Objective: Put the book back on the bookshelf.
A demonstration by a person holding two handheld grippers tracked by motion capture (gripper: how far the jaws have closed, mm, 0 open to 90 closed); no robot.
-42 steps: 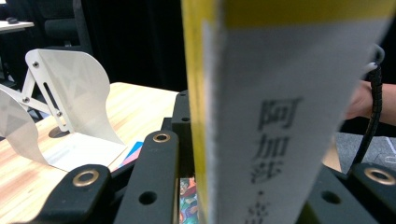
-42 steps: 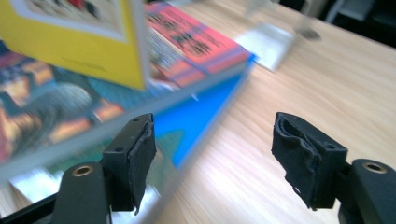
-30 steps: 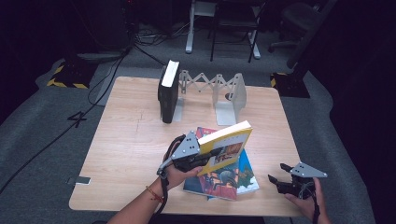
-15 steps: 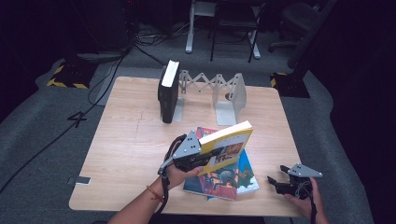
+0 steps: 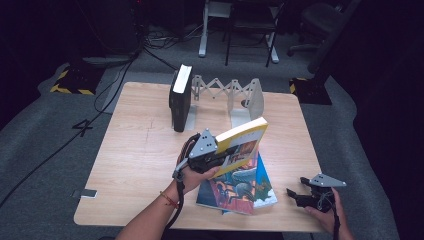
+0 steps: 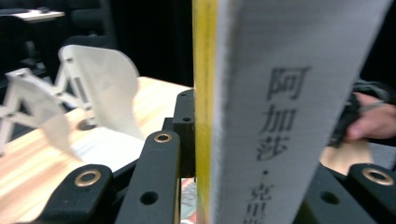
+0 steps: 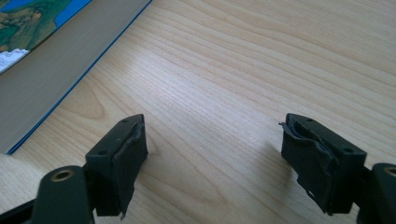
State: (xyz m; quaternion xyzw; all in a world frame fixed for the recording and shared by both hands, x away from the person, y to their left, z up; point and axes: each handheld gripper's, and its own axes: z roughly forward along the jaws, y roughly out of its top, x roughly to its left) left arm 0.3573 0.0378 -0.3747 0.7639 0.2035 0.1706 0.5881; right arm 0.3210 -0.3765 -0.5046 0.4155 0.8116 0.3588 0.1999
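the left gripper [image 5: 220, 156] holds a yellow-covered book [image 5: 243, 145] clamped between its fingers, lifted off the worktop [image 5: 135, 155] and tilted so that its page edge faces up and to the right. in the left gripper view the book [image 6: 261, 107] stands upright between the black fingers [image 6: 156, 186], with its yellow cover toward the left finger and a pale face printed with dark characters toward the right. the held book hangs over the near middle of the worktop, just above a colourful illustrated book [image 5: 240, 192] that lies flat by the near edge, with a blue-edged book under it.

the right gripper [image 5: 300, 195] sits low at the near right corner of the worktop, well apart from the held book and just right of the flat books. its fingers [image 7: 119, 154] stand spread with only bare wood between them (they have just been opening a little further), and the corner of the flat illustrated book [image 7: 56, 51] shows at the far left of the right gripper view.

at the far side of the worktop a white folding book rack [image 5: 225, 92] stands stretched out, and a dark thick book [image 5: 180, 97] stands upright at its left end. the rack's white end plate [image 6: 102, 88] shows behind the held book in the left gripper view.
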